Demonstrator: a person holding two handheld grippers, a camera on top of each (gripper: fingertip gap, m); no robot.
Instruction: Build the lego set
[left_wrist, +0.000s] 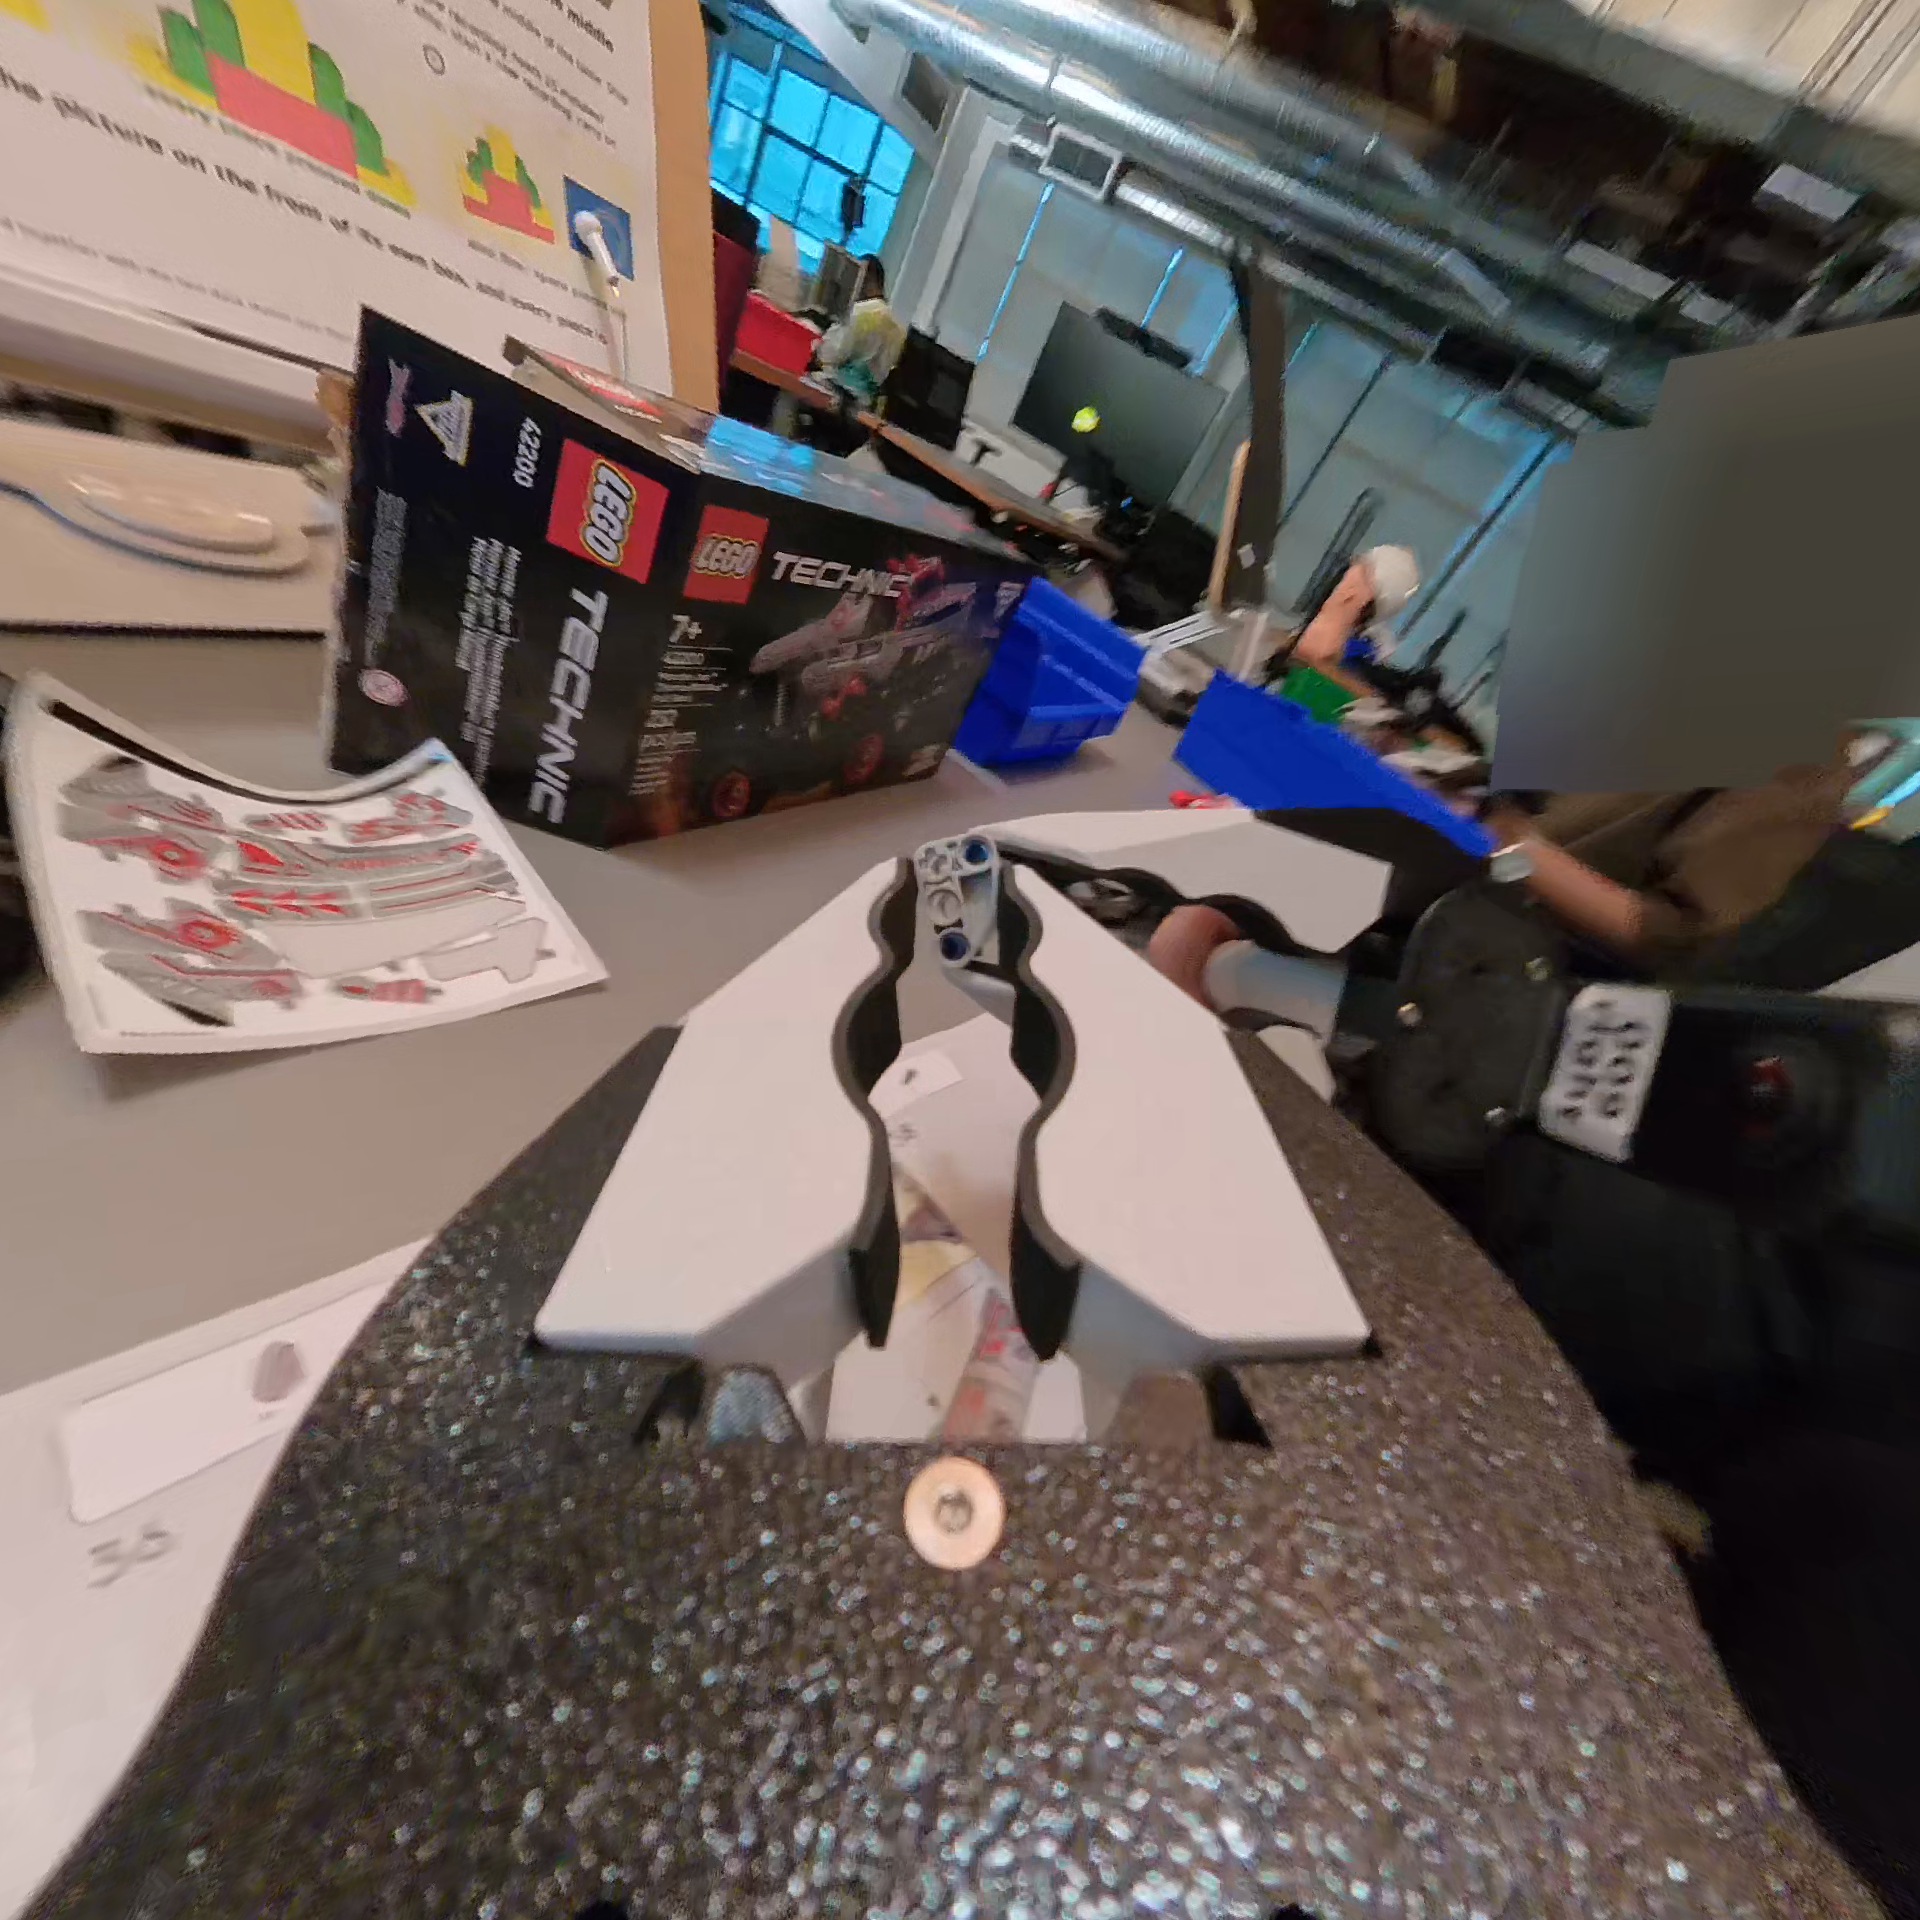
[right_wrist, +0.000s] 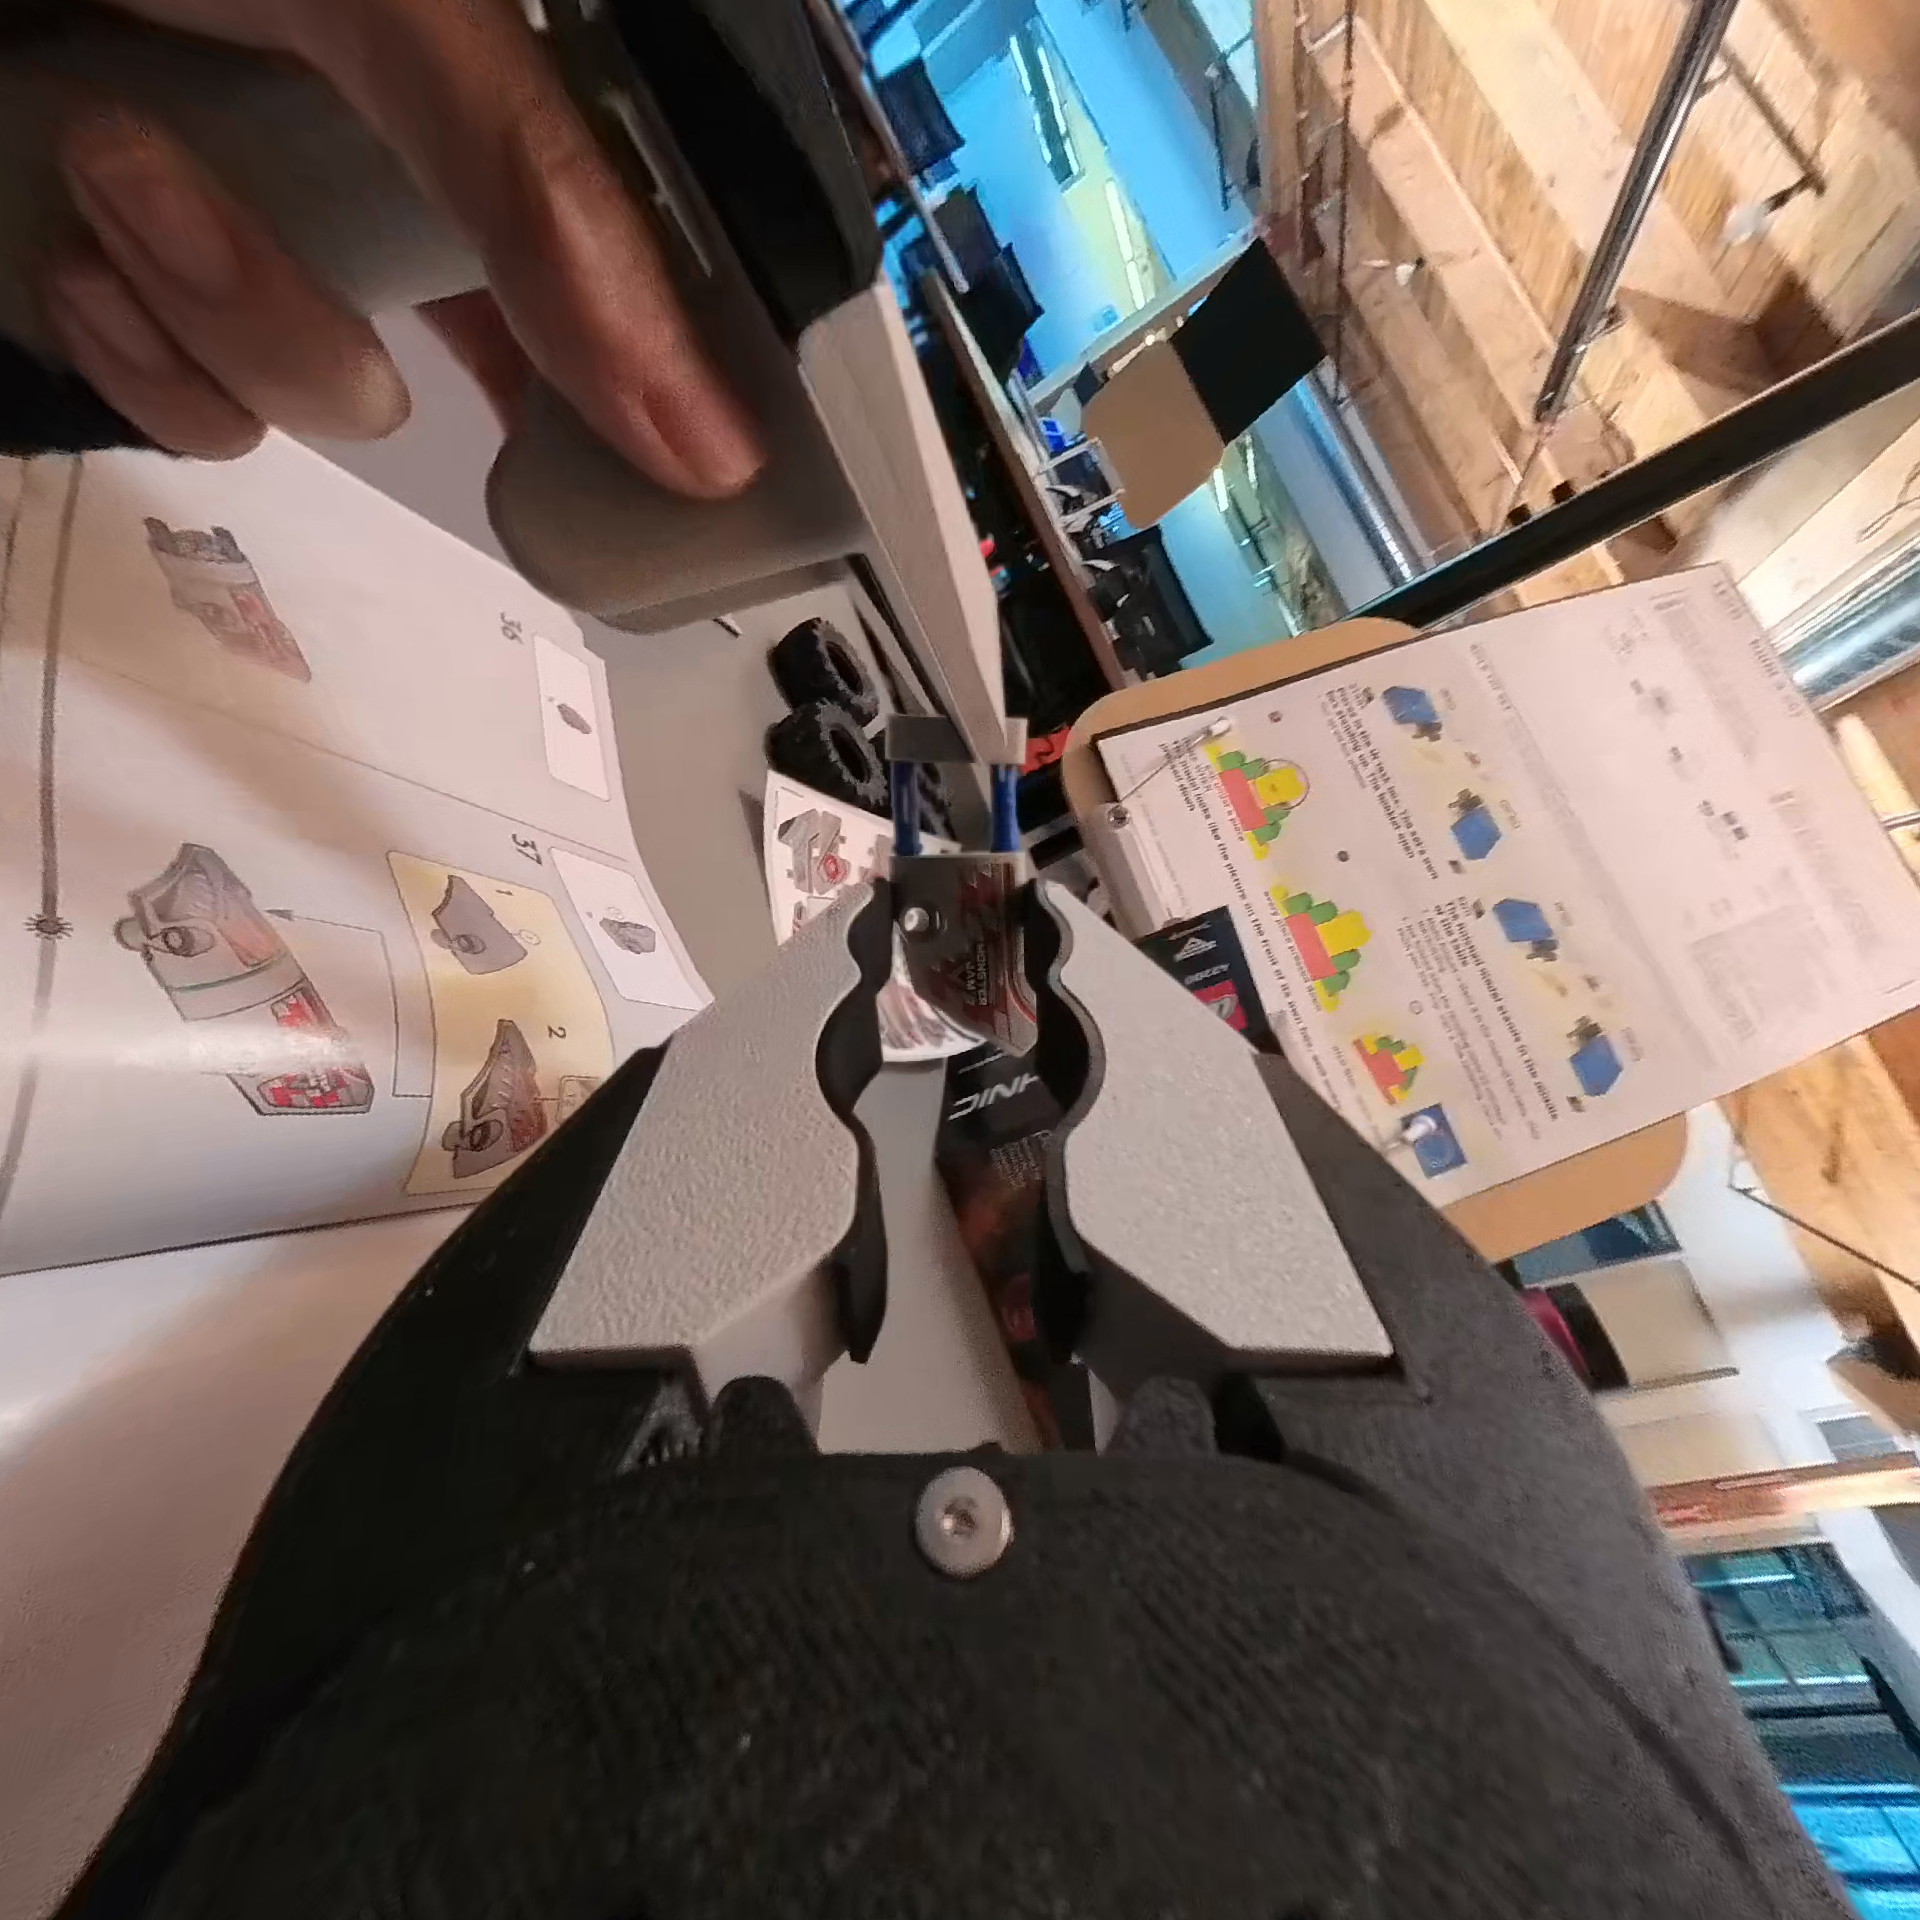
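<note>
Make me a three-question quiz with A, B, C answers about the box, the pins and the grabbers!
1. Where is the sticker sheet?
A. on top of the box
B. flat on the table, left of the box
C. in a blue bin

2. What colour are the pins between the two lego parts?
A. blue
B. yellow
C. green

3. What is the left hand-held gripper doing?
A. hanging open
B. lying on the table
C. pinching a small grey piece

Answers: 1 B, it lies beside the box. 2 A, both pins show blue. 3 C, the piece sits between its fingertips.
</note>
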